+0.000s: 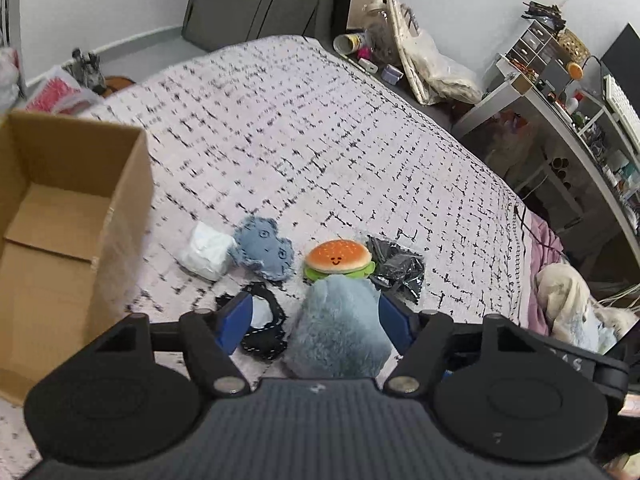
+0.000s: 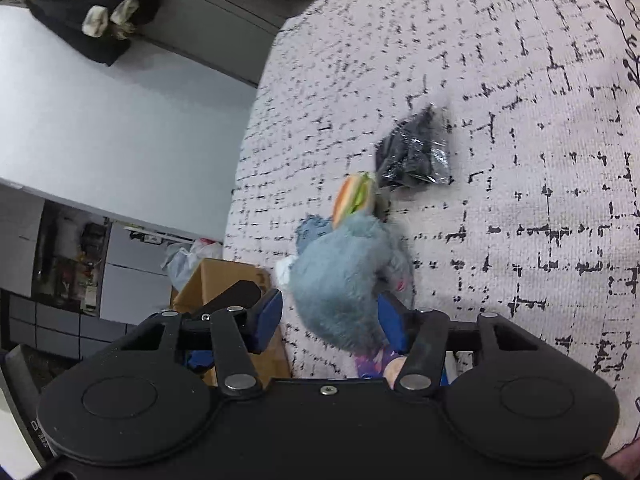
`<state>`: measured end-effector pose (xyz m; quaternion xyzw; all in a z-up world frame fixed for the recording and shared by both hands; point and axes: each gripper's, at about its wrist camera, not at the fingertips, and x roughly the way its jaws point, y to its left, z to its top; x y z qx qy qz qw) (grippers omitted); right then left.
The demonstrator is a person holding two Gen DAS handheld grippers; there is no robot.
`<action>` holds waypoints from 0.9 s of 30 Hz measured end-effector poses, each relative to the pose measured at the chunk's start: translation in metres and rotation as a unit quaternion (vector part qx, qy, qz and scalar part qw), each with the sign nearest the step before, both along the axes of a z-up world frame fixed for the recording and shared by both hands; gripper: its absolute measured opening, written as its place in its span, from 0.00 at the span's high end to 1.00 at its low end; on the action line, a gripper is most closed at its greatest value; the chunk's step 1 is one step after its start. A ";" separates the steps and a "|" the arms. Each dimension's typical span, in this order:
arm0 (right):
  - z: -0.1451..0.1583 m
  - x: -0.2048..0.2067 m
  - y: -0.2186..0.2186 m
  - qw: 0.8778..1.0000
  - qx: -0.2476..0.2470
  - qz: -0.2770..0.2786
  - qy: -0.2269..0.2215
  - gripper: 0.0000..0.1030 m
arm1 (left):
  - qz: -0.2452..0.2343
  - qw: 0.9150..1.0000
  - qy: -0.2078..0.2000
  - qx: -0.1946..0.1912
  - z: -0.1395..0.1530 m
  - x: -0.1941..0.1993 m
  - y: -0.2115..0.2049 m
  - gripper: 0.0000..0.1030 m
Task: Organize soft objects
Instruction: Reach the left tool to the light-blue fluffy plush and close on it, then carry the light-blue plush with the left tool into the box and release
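Note:
A fluffy grey-blue plush toy (image 1: pixel 338 326) lies on the patterned bedspread (image 1: pixel 320 140) between the blue fingers of my left gripper (image 1: pixel 316 316), whose jaws stand wide apart; the plush leans on the right finger. In the right wrist view the same plush (image 2: pixel 342 280) sits between the fingers of my right gripper (image 2: pixel 330 316), also open. Beyond it lie a burger plush (image 1: pixel 338 261), a denim-blue soft toy (image 1: pixel 264 252), a white soft bundle (image 1: pixel 206 254), a black-edged pouch (image 1: pixel 264 320) and a black plastic packet (image 1: pixel 396 268). An open cardboard box (image 1: pixel 60 220) stands at the left.
The bed's right edge drops off to pink bedding and a cream cloth (image 1: pixel 568 300). Shelves and a desk with clutter (image 1: pixel 560 92) stand at the right. A bag and jars (image 1: pixel 400 48) sit past the bed's far end. The box also shows in the right wrist view (image 2: pixel 224 280).

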<state>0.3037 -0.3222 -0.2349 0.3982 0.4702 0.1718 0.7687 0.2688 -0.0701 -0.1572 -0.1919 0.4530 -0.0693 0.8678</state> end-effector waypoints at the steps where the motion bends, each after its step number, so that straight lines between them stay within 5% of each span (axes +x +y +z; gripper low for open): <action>1: -0.003 0.002 0.000 1.000 -0.001 -0.001 0.004 0.48 | -0.002 1.000 0.000 -0.005 -0.003 0.002 0.000 0.33; 6: -0.011 0.008 -0.001 1.000 0.003 -0.007 0.015 0.51 | -0.006 1.000 0.005 -0.021 -0.015 0.012 -0.002 0.35; 9: -0.015 0.011 0.000 1.000 0.002 -0.006 0.022 0.57 | -0.006 0.999 0.018 -0.035 -0.024 0.016 -0.004 0.46; 11: -0.019 0.014 0.002 0.999 0.008 -0.004 0.031 0.67 | -0.010 0.998 0.027 -0.050 -0.029 0.017 -0.004 0.63; 14: -0.021 0.015 0.004 0.999 0.014 0.006 0.028 0.76 | -0.001 0.997 0.038 -0.070 -0.034 0.017 -0.002 0.71; 27: 0.011 0.006 0.009 0.999 0.022 0.023 -0.038 0.79 | -0.010 0.997 -0.013 -0.075 0.006 0.002 0.010 0.76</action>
